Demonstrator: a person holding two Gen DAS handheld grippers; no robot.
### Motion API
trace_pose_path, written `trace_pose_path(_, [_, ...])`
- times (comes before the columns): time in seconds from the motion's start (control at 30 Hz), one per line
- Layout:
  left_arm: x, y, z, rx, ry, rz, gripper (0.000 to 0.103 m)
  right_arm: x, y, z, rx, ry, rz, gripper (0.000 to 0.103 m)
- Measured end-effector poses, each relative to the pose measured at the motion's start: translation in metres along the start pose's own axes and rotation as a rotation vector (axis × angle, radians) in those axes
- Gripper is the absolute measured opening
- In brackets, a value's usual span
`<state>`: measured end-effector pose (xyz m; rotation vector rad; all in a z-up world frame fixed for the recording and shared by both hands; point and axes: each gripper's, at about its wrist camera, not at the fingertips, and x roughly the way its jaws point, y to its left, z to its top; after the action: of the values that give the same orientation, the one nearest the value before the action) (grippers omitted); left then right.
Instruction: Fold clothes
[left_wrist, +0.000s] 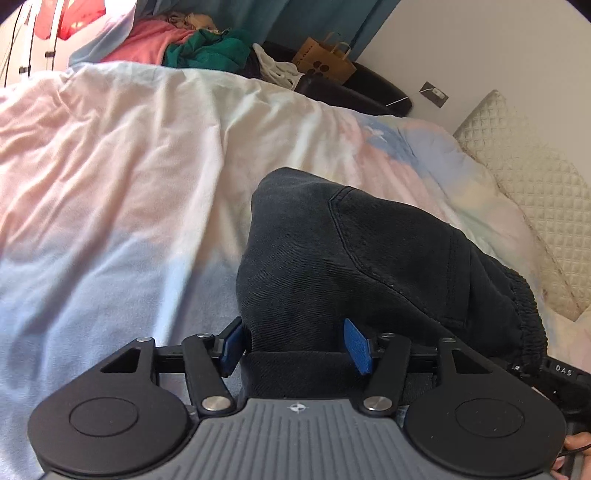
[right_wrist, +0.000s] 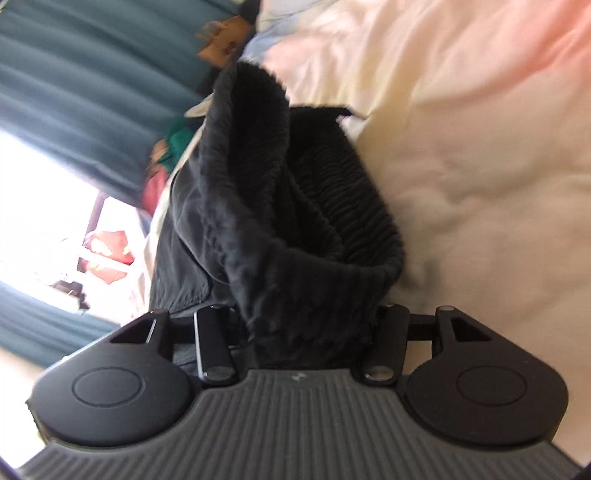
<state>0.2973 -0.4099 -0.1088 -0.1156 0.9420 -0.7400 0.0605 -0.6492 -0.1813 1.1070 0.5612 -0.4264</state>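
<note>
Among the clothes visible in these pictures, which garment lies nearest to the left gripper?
The black garment, lying between the left gripper's blue fingers. The pink garment and the green garment are piled far off, beyond the bed cover.

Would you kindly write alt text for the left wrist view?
Black shorts lie bunched between the open blue fingers of the left gripper, on a pastel duvet. Behind are heaped clothes and a paper bag.
</note>
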Motion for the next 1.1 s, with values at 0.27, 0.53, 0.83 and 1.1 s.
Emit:
trace_pose_path(0.27, [-0.101,-0.074,0.002,0.156,-0.092,0.021,0.080,-0.105,0.059,-0.009,-0.226,-0.083,-0.089,0.055])
trace_pose_path(0.53, [-0.208,-0.128,-0.026,0.248,-0.166,0.056,0.090,-0.216,0.119,-0.054,-0.493,-0.176,-0.058,0.065])
trace_pose_path(0.83, [-0.312,-0.154,-0.086,0.320,-0.244,0.103,0.103,-0.289,0.157,-0.124,-0.655,-0.270,-0.032,0.084])
trace_pose_path(1.1, [-0.359,-0.142,-0.151,0.329,-0.295,0.147,0.103,-0.308,0.150,-0.191,-0.722,-0.361,-0.053,0.084])
